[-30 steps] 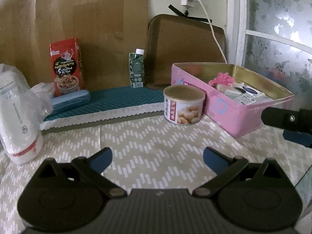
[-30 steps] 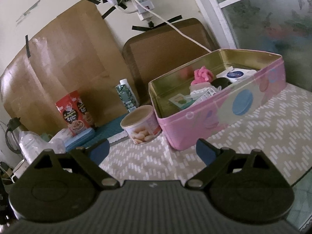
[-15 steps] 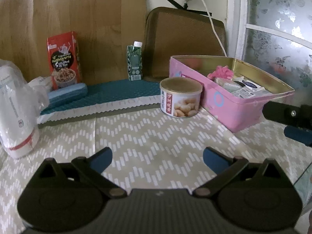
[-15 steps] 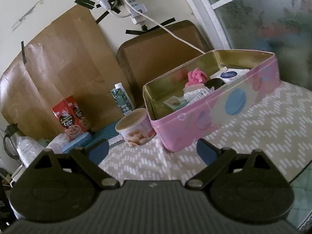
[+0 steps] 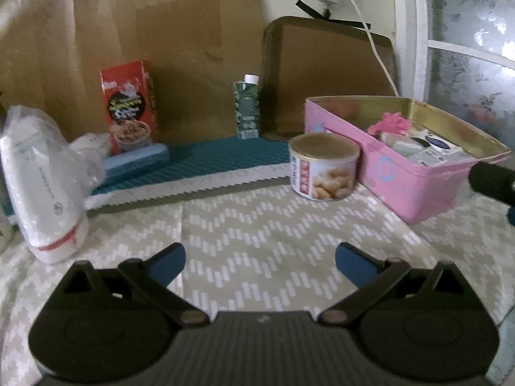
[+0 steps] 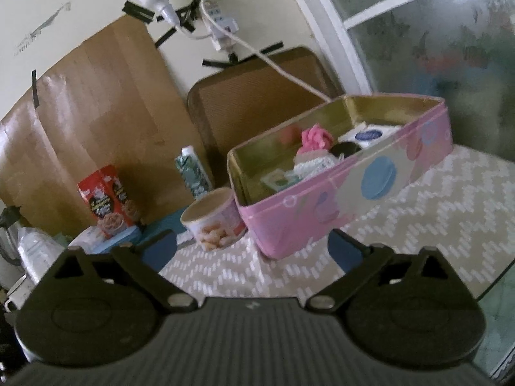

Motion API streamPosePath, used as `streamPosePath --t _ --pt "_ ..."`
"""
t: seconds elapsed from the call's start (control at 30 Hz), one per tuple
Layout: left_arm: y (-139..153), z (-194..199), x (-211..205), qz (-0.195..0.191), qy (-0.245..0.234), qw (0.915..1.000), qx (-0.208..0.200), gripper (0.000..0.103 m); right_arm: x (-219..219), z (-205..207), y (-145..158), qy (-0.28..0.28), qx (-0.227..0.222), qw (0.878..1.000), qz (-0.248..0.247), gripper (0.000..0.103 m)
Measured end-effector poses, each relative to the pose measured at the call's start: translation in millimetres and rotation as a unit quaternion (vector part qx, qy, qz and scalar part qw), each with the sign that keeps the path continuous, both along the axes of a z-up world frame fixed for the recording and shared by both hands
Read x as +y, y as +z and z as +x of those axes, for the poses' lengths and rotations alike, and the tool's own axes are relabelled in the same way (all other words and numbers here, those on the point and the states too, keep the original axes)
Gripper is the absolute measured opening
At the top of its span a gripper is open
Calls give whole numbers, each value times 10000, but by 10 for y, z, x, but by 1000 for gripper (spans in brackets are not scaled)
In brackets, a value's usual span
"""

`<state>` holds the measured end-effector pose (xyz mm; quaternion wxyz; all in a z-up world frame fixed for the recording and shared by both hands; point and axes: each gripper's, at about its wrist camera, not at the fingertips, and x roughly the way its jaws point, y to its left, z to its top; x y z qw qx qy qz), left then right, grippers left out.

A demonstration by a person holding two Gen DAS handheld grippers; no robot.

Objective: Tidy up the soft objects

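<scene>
A: Start at the claws. How do they stand?

B: The left claw [image 5: 260,259] has its blue fingers wide apart over the counter [image 5: 257,225], nothing between them. The right claw [image 6: 251,247] is spread as well; its jaws have just been opening further, and no thing sits between the pads. In the right wrist view it faces the near corner of the pink tin [image 6: 338,206].

A: And the soft things?

B: A pink fluffy piece [image 6: 315,136] lies inside the tin, toward its back wall, beside a white crocheted piece [image 6: 313,162]. Also in there: a white packet with a dark blue oval label [image 6: 368,135], wording too small to read.

A: Any writing legible elsewhere?

B: Little. The round can [image 5: 323,170], just beside the tin's left end, shows a picture of pale nuts and a red strip with white marks; no words I can make out. The red box [image 5: 130,106] at the counter's back edge has yellow lettering on a black patch above a bowl of cereal, blurred. The green carton [image 5: 247,107] is patterned, text unreadable.

A: Surface and room?

B: A pale zigzag-print cloth covers the counter, with a teal mat [image 5: 209,164] along the back. A white plastic-wrapped bundle [image 5: 42,186] stands at the left edge. Brown paper [image 6: 96,112] is taped to the wall; frosted floral glass [image 6: 434,32] on the right.
</scene>
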<state>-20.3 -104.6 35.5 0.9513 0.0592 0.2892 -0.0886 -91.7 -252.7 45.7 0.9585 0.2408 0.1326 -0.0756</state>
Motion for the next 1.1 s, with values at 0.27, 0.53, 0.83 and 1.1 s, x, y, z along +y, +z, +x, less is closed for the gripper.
streamPosePath --t 0.27,0.53,0.83,1.1 --pt "55 -20 1 118 71 9998 -158 103 19 -12 -4 -169 -136 9997 -81 103" --pt "74 -40 4 165 132 9996 -209 103 16 -18 1 -236 -233 9994 -48 103" --pt "64 -41 12 263 228 9991 -225 103 13 -27 -9 -324 -289 9991 -13 103" --pt "60 -61 -21 405 256 9985 -256 103 11 -32 -19 -359 -284 9989 -14 103"
